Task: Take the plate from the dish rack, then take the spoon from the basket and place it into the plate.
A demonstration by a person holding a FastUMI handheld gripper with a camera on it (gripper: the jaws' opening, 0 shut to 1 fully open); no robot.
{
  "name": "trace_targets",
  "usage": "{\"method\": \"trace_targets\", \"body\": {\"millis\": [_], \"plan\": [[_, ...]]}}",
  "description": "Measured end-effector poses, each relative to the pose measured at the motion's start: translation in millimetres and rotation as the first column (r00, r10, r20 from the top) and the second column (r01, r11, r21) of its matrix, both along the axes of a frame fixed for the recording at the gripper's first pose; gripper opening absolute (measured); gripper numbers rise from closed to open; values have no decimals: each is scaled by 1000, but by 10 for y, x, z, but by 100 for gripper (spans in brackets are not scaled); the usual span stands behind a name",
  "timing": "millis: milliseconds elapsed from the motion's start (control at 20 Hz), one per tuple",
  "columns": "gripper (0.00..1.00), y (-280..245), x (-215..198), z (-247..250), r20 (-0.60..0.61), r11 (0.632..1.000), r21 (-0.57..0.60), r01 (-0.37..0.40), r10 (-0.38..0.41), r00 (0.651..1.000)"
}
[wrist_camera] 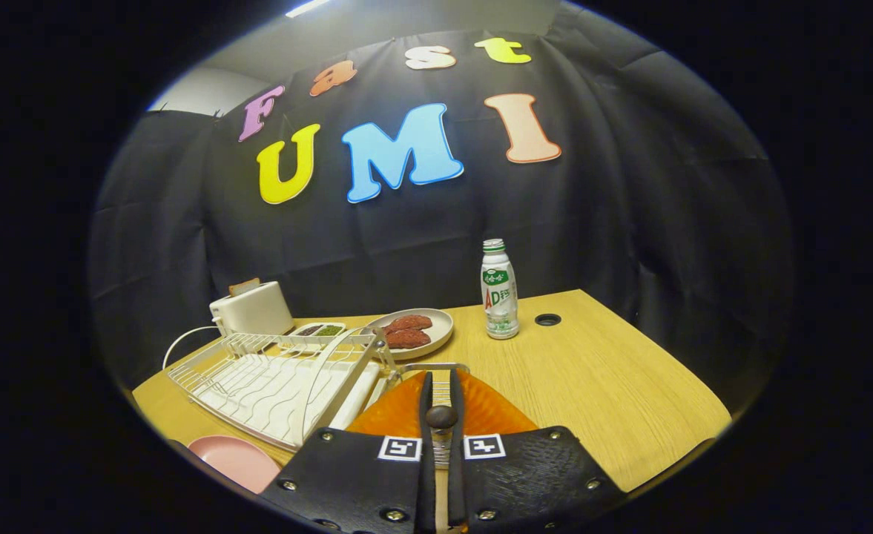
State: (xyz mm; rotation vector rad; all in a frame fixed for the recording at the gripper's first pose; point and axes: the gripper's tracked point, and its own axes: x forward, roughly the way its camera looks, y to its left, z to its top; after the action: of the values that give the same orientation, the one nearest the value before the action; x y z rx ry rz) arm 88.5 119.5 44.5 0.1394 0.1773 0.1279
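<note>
Tongs [441, 404] clamped on the spoon [441, 417] over the orange basket [481, 411]

Both fingers pinch the dark spoon. Pink plate [236, 460] sits on the surface [599, 386] at 8 o'clock, white dish rack [273, 378] at 10, bottle [499, 291] at 1.

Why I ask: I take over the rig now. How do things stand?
Gripper: fingers shut on the spoon, whose dark end shows between them.
The spoon is held over the orange plate.
Done: the plate lies on the table beside the dish rack, and the spoon is in the grip.
Left: probably lower the spoon and release it into the plate.
</note>
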Motion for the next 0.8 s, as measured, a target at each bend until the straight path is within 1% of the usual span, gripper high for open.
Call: {"method": "trace_targets", "body": {"millis": [300, 350, 400, 600, 800], "plan": [[7, -17, 4, 211, -6, 1000, -24, 12, -12, 1000], [3, -25, 23, 220, -19, 1000, -22, 14, -15, 1000], [3, -52, 15, 231, -27, 1000, -22, 16, -16, 1000], [3, -20, 43, 528, -2, 999, -54, -5, 5, 1000], [3, -37, -5, 863, 12, 994, -105, 17, -16, 1000]]}}
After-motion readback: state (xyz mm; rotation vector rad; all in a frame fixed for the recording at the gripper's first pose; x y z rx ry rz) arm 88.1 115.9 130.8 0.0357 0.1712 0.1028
